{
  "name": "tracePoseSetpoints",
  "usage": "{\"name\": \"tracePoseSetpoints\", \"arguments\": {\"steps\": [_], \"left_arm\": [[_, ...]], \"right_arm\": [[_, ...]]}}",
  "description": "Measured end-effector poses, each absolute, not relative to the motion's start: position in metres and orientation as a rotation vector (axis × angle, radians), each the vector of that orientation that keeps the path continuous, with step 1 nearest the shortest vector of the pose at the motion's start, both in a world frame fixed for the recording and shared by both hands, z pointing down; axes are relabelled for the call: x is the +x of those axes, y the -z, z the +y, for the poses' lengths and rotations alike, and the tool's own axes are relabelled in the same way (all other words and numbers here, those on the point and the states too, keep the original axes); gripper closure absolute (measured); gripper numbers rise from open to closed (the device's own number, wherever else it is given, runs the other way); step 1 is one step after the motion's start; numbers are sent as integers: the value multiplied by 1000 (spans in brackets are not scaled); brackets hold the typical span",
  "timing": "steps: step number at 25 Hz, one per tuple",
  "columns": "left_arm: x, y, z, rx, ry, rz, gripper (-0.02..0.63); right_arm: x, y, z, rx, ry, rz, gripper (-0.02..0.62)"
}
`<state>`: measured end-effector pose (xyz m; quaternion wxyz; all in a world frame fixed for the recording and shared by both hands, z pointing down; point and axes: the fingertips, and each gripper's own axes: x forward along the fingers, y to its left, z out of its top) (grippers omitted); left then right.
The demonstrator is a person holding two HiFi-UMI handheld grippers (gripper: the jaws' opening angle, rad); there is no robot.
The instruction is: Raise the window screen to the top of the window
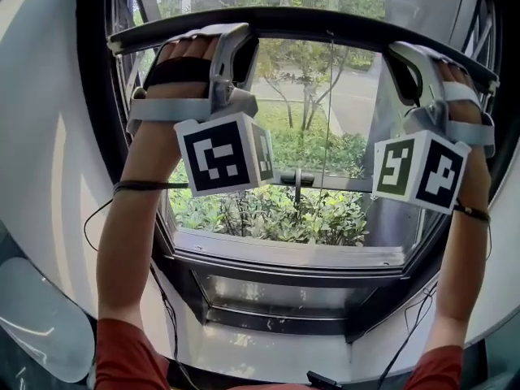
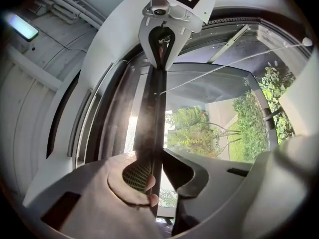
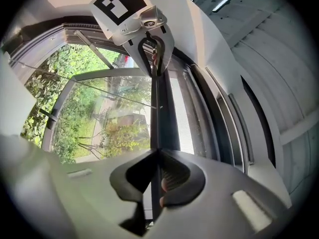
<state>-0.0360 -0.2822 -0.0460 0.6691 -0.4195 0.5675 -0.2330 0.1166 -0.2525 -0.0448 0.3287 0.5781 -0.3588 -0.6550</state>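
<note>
Between your left gripper [image 2: 158, 156] and right gripper [image 3: 158, 156] the screen bar [image 1: 317, 19] runs bare, crossed only by a thin cord [image 1: 329, 96], so there is room to pass. Outboard of each pair of fingers the window frame [image 1: 93, 80] stands close. Well below the fingers, the window handle [image 1: 296, 177] stands before the glass.

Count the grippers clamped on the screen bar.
2. The left gripper is clamped on the screen bar toward its left end, and the right gripper toward its right end. Neither is hidden.
</note>
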Motion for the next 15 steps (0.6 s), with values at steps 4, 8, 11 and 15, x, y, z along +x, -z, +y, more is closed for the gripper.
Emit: {"name": "tracePoseSetpoints", "arguments": {"steps": [4,8,11,15], "left_arm": [[-36,65,-285,-933,526,1283,534],[-36,93,-285,-926,505,1290,533],[-35,109,-287,-916,507,1300,532],[-35,128,-289,-909,523,1307,532]], "right_arm": [[116,65,-255,1521,1727,-912,561],[116,92,-255,1527,1744,-872,561],[117,110,-256,1534,1749,-854,561],[115,131,-257,1549,1755,-837,561]]}}
